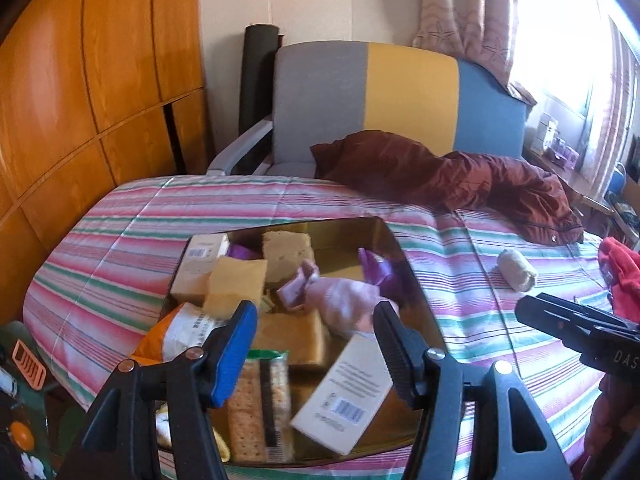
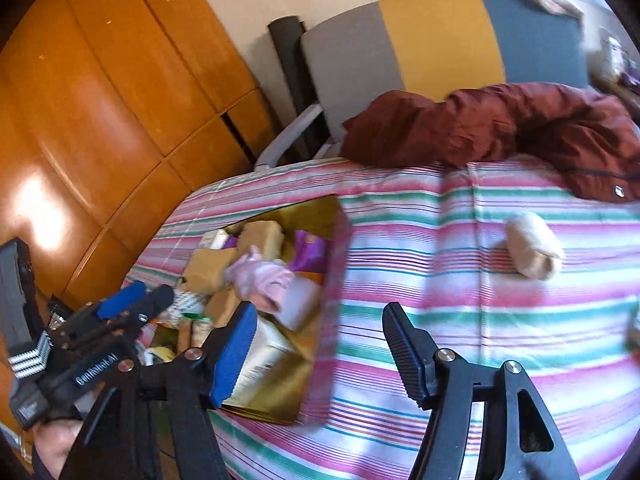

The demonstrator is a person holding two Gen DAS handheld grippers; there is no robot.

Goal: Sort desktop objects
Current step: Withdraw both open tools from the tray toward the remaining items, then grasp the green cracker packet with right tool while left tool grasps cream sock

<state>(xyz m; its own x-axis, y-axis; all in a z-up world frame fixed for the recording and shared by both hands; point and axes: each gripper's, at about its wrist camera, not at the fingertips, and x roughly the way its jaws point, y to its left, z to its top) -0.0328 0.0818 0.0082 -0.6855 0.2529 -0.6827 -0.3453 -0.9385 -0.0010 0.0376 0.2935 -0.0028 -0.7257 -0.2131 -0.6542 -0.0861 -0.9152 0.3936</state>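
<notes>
A shallow gold box (image 1: pixel 340 229) lies on the striped bedspread (image 1: pixel 120 264). It holds tan sponges (image 1: pixel 236 284), a pink sock bundle (image 1: pixel 344 300), a cracker packet (image 1: pixel 260 400), white cartons (image 1: pixel 344 392) and an orange snack bag (image 1: pixel 176 332). My left gripper (image 1: pixel 314 320) hangs open above the box, its fingers bare. A rolled beige sock (image 2: pixel 534 250) rests alone on the bedspread (image 2: pixel 480 320), right of the box (image 2: pixel 308 210). Over the bed between box and sock my right gripper (image 2: pixel 320 316) stands open and holds nothing. Each gripper shows in the other's view: the right (image 1: pixel 528 312), the left (image 2: pixel 140 300).
A rust-red jacket (image 1: pixel 460 176) sprawls across the far side of the bed. Behind it stands a grey, yellow and blue chair (image 1: pixel 400 92). A wooden wardrobe (image 1: pixel 100 80) fills the left. Red cloth (image 1: pixel 620 276) lies at the right edge. A hand (image 2: pixel 56 444) grips the left tool.
</notes>
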